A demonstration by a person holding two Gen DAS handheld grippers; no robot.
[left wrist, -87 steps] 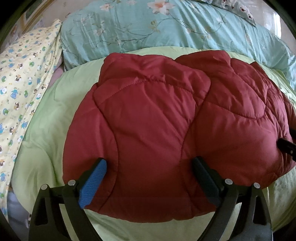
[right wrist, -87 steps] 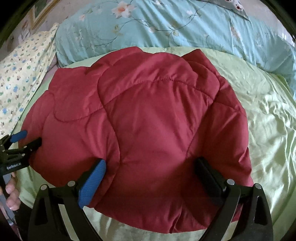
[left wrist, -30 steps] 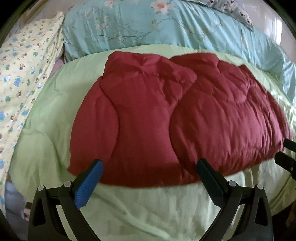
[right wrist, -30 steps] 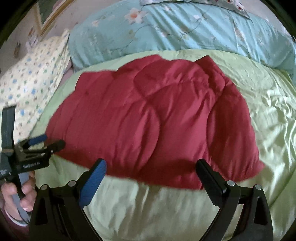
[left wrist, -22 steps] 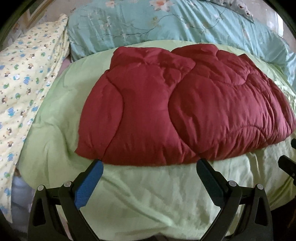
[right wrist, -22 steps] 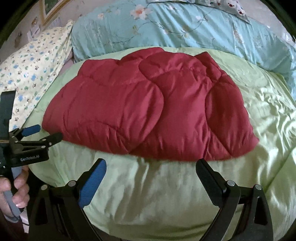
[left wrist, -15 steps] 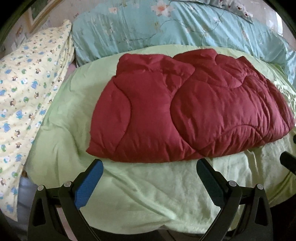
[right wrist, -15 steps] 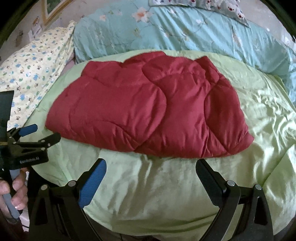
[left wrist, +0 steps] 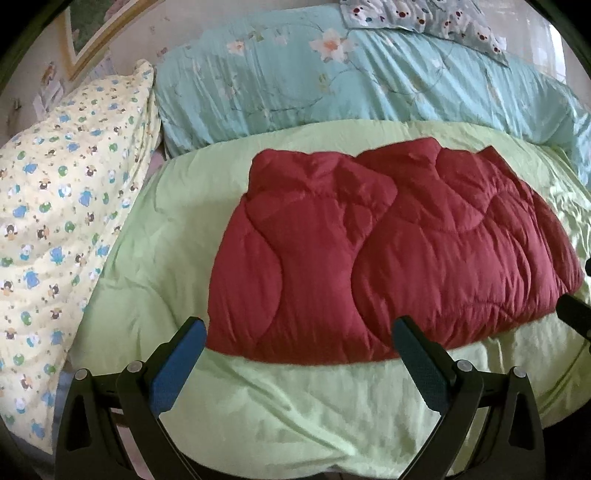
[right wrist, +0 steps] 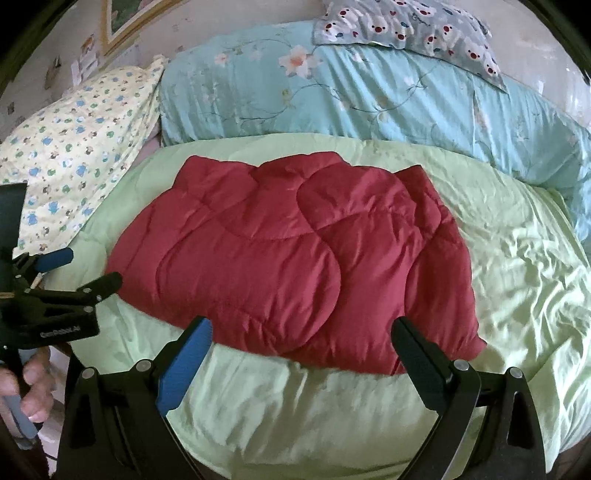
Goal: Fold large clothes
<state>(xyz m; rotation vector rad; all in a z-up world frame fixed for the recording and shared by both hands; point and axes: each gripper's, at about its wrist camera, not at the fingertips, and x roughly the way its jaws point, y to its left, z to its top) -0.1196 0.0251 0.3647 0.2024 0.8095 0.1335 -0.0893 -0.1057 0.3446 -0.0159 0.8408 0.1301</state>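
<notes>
A dark red quilted padded jacket [left wrist: 369, 258] lies folded into a wide flat bundle on the light green quilt [left wrist: 295, 413] of a bed; it also shows in the right wrist view [right wrist: 288, 266]. My left gripper [left wrist: 299, 343] is open and empty, held back just short of the jacket's near edge. My right gripper [right wrist: 303, 343] is open and empty, also just short of the near edge. In the right wrist view the left gripper [right wrist: 77, 266] shows at the left, open, with a hand on its handle.
A teal floral duvet [left wrist: 369, 85] lies rolled along the back of the bed. A yellow cartoon-print pillow [left wrist: 62, 229] lies at the left. A grey bear-print pillow [right wrist: 410, 26] sits on the duvet. The bed's near edge [right wrist: 295, 461] runs below the grippers.
Both grippers have pulled back from the jacket and risen. Earlier their fingers reached over its near edge; now the whole folded jacket lies free on the quilt.
</notes>
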